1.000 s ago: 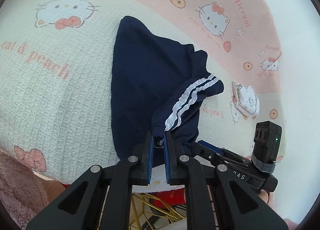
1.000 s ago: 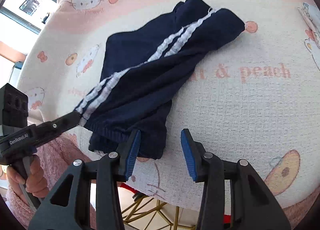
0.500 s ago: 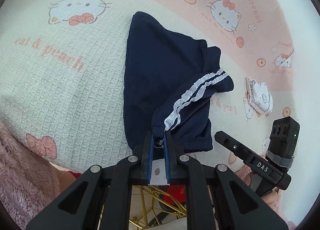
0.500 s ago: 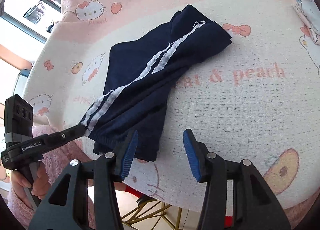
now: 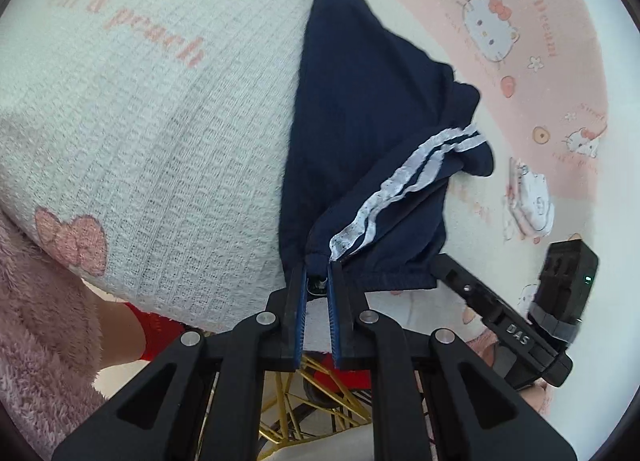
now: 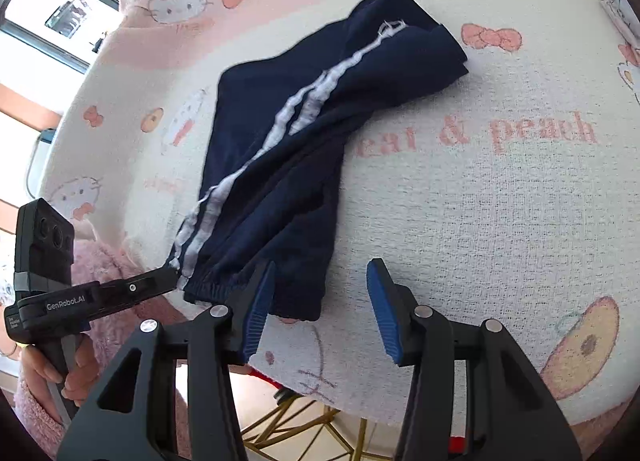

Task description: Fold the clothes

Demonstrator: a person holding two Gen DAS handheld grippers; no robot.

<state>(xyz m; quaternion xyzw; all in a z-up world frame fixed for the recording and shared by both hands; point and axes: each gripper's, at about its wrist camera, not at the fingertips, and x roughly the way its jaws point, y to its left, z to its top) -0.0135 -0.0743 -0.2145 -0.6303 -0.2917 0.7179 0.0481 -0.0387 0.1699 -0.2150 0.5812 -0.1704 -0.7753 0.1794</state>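
Navy shorts (image 5: 360, 133) with two white side stripes lie on a Hello Kitty blanket (image 5: 140, 121). My left gripper (image 5: 318, 281) is shut on the waistband corner of the shorts at the stripe's end, near the blanket's front edge. In the right wrist view the shorts (image 6: 288, 165) stretch from the far right down to the left gripper (image 6: 168, 279) at lower left. My right gripper (image 6: 320, 285) is open, its left finger beside the shorts' near hem, holding nothing. It also shows in the left wrist view (image 5: 452, 273) at the waistband's right end.
A small white folded cloth (image 5: 528, 197) lies on the blanket to the right of the shorts. The blanket's front edge drops off just under both grippers, with a gold wire frame (image 6: 304, 429) and red fabric below. A pink fuzzy sleeve (image 5: 36, 321) is at left.
The left gripper has pulled the waistband corner toward the front edge, stretching the shorts out longer. The right gripper has stayed open near the hem.
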